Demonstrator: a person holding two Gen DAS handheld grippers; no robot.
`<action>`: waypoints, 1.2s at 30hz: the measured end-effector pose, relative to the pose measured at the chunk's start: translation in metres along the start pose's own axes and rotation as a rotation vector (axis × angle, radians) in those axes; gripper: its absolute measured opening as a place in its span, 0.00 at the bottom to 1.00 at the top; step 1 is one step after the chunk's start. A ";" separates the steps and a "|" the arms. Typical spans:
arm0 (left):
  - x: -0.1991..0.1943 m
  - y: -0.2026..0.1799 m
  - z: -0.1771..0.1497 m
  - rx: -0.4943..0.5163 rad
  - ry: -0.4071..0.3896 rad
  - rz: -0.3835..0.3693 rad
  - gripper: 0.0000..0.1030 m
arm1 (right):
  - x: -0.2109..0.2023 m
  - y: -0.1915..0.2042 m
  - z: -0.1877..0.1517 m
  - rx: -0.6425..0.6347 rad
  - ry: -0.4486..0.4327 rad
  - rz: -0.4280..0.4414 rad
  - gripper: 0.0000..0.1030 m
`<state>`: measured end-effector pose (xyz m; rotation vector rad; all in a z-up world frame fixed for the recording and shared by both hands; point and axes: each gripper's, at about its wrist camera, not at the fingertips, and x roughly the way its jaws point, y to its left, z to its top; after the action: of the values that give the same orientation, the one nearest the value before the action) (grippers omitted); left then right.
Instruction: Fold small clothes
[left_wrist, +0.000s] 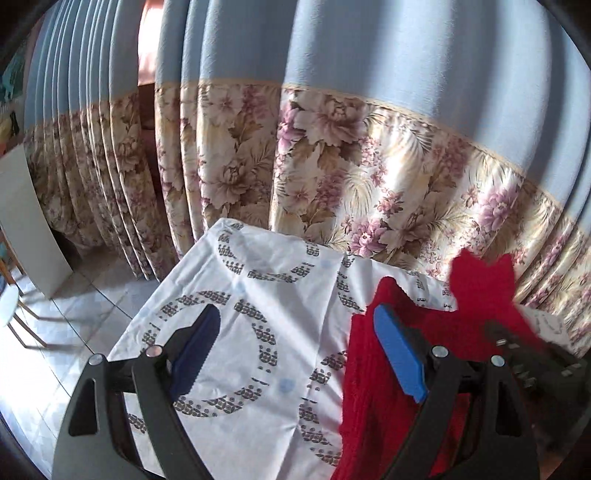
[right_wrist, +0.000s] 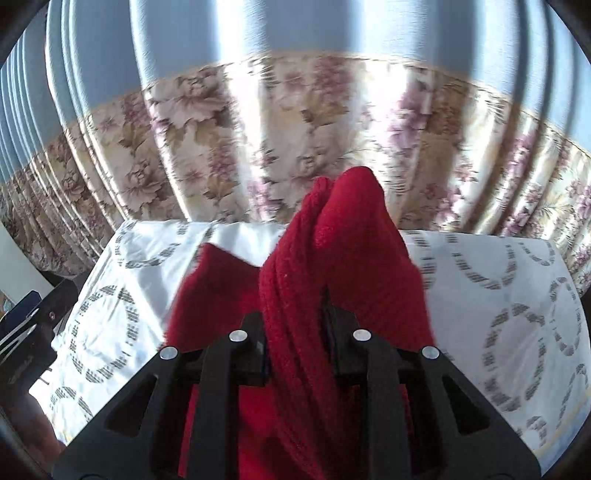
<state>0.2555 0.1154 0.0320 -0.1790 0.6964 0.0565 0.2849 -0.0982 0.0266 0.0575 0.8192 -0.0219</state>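
Bare white cloth (left_wrist: 236, 280) left of red garment (left_wrist: 373, 373); curtain (left_wrist: 332, 166) blocks far edge.

L wrist cam sat behind the left gripper (left_wrist: 299, 350), close above the white patterned cloth (left_wrist: 240, 295), looking fwd and slightly down toward the floral curtain (left_wrist: 369, 166). R wrist cam did the same from behind the right gripper (right_wrist: 299, 332), very near the red knit garment (right_wrist: 343, 258), which blocked mid-frame. Shared: cloth, curtain, garment (left_wrist: 388, 387); each cam caught the other gripper at its edge.
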 end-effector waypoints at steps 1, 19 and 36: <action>0.000 0.005 0.000 -0.008 0.001 0.003 0.83 | 0.004 0.008 0.000 -0.005 0.006 0.001 0.21; -0.015 0.028 0.001 -0.020 0.020 -0.034 0.83 | -0.057 0.017 -0.016 -0.040 -0.110 0.178 0.82; -0.022 -0.134 -0.086 0.418 0.029 -0.035 0.87 | -0.074 -0.148 -0.048 0.046 -0.084 0.066 0.91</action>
<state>0.1990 -0.0323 0.0006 0.2098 0.7186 -0.1251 0.1932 -0.2433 0.0416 0.1259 0.7321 0.0188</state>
